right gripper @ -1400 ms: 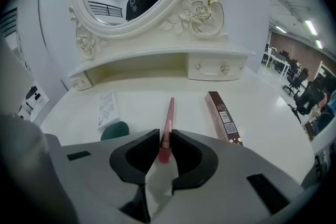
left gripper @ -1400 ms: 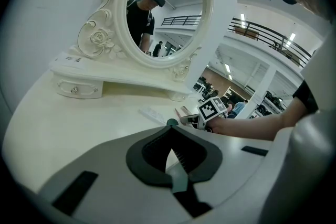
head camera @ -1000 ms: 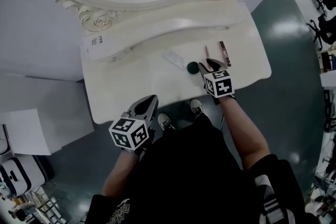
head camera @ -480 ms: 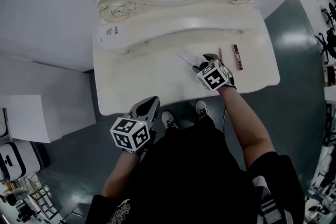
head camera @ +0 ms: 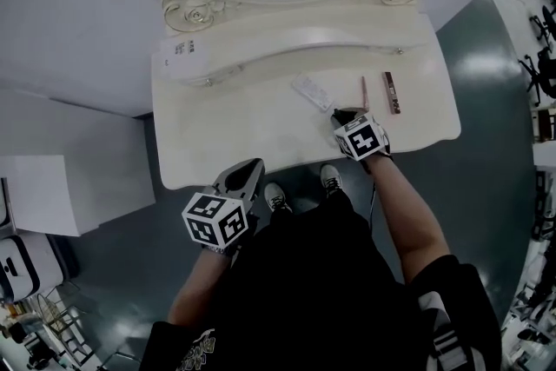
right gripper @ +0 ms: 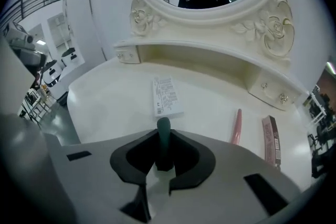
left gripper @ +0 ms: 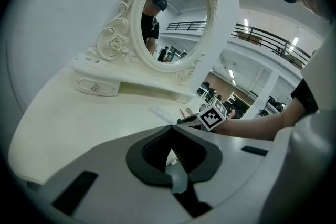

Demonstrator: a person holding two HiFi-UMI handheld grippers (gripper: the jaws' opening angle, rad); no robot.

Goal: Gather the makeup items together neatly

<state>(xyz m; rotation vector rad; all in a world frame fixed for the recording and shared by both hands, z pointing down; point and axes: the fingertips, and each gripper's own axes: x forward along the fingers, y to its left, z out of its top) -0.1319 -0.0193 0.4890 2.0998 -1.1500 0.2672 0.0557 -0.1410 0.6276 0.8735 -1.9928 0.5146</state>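
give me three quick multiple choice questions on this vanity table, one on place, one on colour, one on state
1. Where is the white printed box? A on a chair; B on the tabletop, left of the pink tube; C in an open drawer.
2. What colour is the item between the right claw's jaws? A dark green; B red; C yellow.
3. How is the pink tube placed? A upright; B standing in a cup; C lying flat.

Answers: 1 B, the head view shows it flat there, beside the tube. 2 A, the right gripper view shows a dark green piece standing between the closing jaws. 3 C, it lies full length on the tabletop.
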